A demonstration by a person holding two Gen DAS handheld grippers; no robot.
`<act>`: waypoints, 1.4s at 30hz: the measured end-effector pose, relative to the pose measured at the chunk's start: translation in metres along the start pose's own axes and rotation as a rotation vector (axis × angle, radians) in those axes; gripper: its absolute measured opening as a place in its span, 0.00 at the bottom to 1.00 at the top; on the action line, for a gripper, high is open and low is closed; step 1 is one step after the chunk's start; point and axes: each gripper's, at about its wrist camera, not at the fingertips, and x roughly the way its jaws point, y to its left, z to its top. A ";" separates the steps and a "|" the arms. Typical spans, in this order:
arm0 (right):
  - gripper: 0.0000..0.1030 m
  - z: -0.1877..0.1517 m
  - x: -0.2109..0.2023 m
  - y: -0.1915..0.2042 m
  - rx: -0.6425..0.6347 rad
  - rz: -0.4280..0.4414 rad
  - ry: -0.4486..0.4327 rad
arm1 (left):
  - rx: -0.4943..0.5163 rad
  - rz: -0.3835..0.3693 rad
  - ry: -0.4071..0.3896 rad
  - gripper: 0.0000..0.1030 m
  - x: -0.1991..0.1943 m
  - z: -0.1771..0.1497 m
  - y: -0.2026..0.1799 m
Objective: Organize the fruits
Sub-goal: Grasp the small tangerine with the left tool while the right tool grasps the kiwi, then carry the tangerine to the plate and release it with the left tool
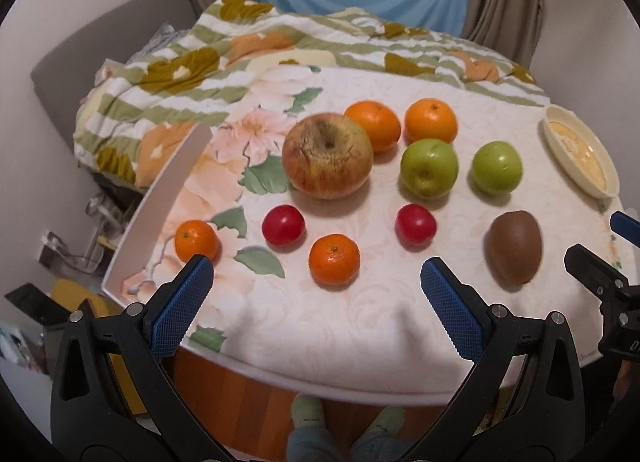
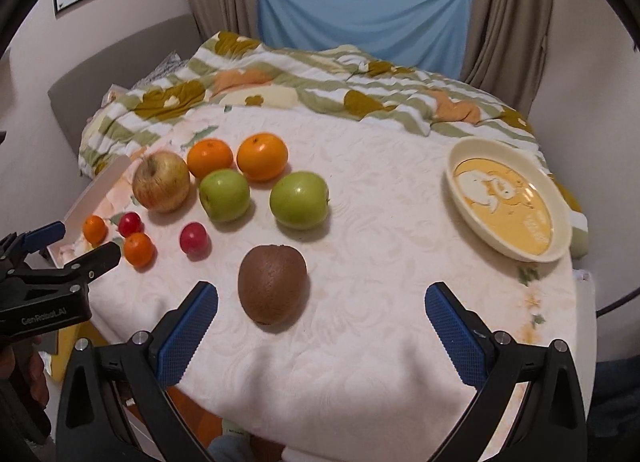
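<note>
Fruit lies spread on the white tablecloth (image 1: pixel 340 322). A large red-yellow apple (image 1: pixel 327 155) sits mid-table, with two oranges (image 1: pixel 374 125) (image 1: pixel 431 120) behind it and two green apples (image 1: pixel 429 168) (image 1: pixel 497 167) to its right. Two small red fruits (image 1: pixel 283 224) (image 1: pixel 415 223), two small mandarins (image 1: pixel 334 259) (image 1: pixel 197 241) and a brown kiwi (image 1: pixel 515 253) lie nearer. My left gripper (image 1: pixel 316 278) stands open just in front of the near mandarin, holding nothing. My right gripper (image 2: pixel 320 298) is open with the kiwi (image 2: pixel 273 289) between its fingertips, untouched. A cream dish (image 2: pixel 508 204) sits empty at right.
A white tray (image 1: pixel 160 206) with a floral lining holds the left mandarin at the table's left edge. A striped floral blanket (image 1: pixel 240 58) is bunched behind the table. The person's socked feet (image 1: pixel 308 414) show below the near table edge.
</note>
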 end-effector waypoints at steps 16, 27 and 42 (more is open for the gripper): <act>0.91 -0.004 0.052 0.013 -0.023 0.100 0.077 | 0.020 -0.053 0.127 0.53 0.057 -0.003 -0.007; 0.72 -0.004 0.063 0.022 -0.037 0.134 0.117 | 0.031 -0.067 0.131 0.41 0.059 -0.004 -0.003; 0.47 0.001 0.067 0.024 -0.042 0.108 0.131 | -0.011 -0.054 0.115 0.41 0.042 -0.010 0.012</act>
